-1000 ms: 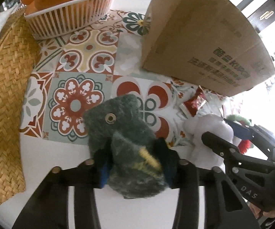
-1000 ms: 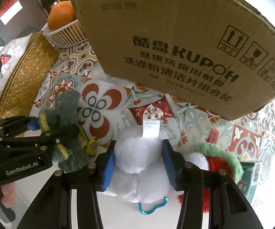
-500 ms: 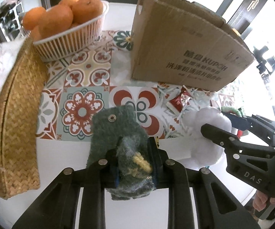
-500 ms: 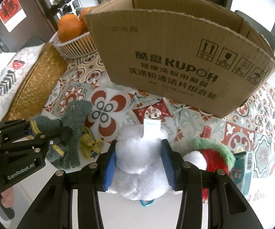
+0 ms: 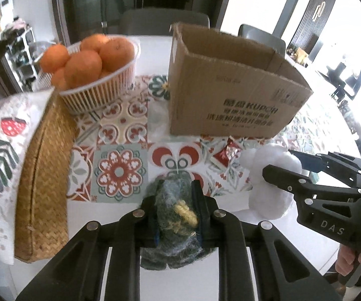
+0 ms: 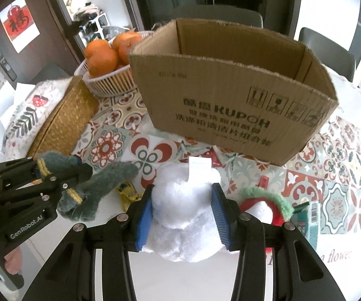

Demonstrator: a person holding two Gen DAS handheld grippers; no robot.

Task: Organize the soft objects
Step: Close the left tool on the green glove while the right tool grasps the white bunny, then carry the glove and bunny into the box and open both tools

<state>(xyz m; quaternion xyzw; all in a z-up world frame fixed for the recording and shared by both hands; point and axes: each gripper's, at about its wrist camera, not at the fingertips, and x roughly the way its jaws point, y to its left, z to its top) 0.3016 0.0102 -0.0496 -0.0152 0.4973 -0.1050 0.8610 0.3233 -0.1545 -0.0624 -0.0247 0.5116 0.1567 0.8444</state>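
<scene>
Green woolly toy [image 5: 178,213]: pinched tight in the left gripper [image 5: 175,210], in front of the cardboard box [image 5: 230,100].
White fluffy toy [image 6: 183,200]: squeezed between the right gripper [image 6: 183,208] pads, also in front of the box.
Red and green plush [image 6: 268,203]: on the tablecloth, right of the white toy.
Basket of oranges [image 5: 97,75]: left of the box.
Woven mat [image 5: 42,175]: left of the box, near the basket.

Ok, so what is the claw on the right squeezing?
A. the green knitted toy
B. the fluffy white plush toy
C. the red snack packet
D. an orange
B: in the right wrist view the right claw has its blue pads pressed into both sides of the fluffy white plush toy, while the green knitted toy sits in the left claw.
</scene>
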